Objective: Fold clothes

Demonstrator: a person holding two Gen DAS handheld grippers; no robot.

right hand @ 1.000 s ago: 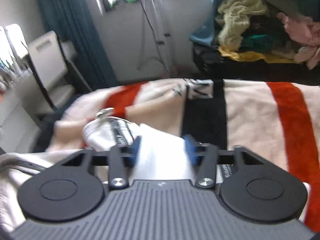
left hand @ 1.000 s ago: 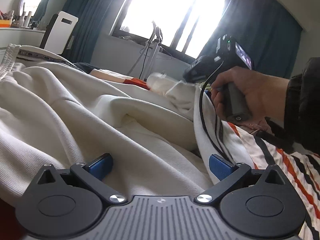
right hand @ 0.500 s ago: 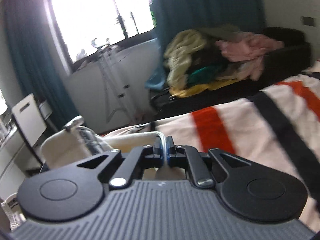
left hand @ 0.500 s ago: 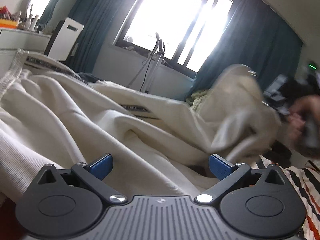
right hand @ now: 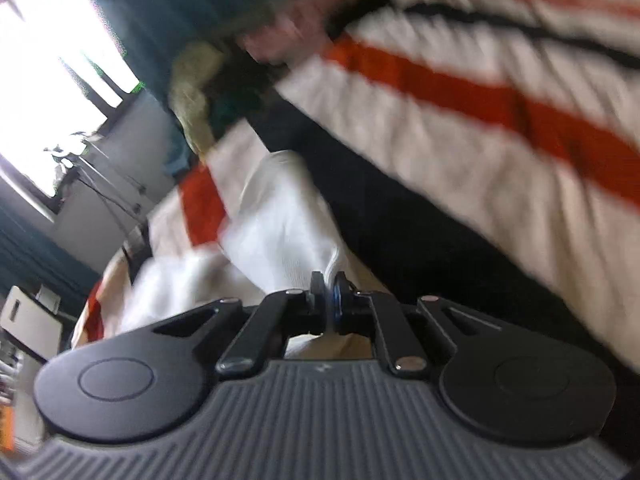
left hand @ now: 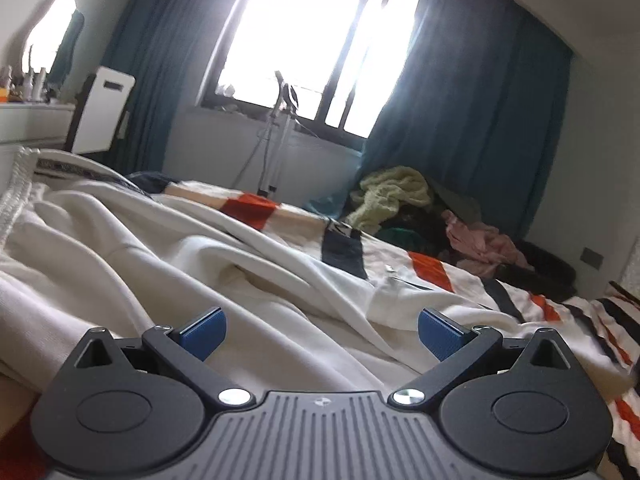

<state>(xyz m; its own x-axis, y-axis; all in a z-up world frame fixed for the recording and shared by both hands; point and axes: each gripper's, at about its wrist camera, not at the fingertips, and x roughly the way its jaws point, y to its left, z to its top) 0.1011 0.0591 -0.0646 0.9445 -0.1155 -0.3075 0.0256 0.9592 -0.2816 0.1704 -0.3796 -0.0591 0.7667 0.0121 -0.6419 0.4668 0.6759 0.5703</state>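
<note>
On my left wrist view the left hand-held gripper (left hand: 322,332) sits low over the cream garment (left hand: 168,276), its 2 blue pads (left hand: 202,333) spread wide apart with nothing between them. The cream garment lies rumpled on the bed, spread over the striped blanket (left hand: 436,272), filling the near and left part of that view in long folds; one fold runs across just ahead of the pads. A ribbed hem (left hand: 16,188) of the garment shows at the far left edge.

On my right wrist view, which is tilted and blurred, the right hand-held gripper (right hand: 330,300) has its fingers pressed together on a pinch of the cream garment (right hand: 276,232). The cloth rises from the pinch and trails away toward the window (right hand: 52,72), lying over the striped blanket (right hand: 460,152) with its red and black bands.

Beyond the foot of the bed, toward the window (left hand: 316,40), I see a dark seat or tub (left hand: 536,264) heaped with loose clothes (left hand: 394,196): a yellow-green piece on top, something green and dark under it, a pink piece (left hand: 480,240) to the right. I cannot tell what kind of holder it is. A metal stand (left hand: 276,136) stands under the window, dark blue curtains (left hand: 472,120) hang at both sides, and a white box-shaped thing (left hand: 106,110) sits beside a white desk (left hand: 36,124) carrying small bottles.
</note>
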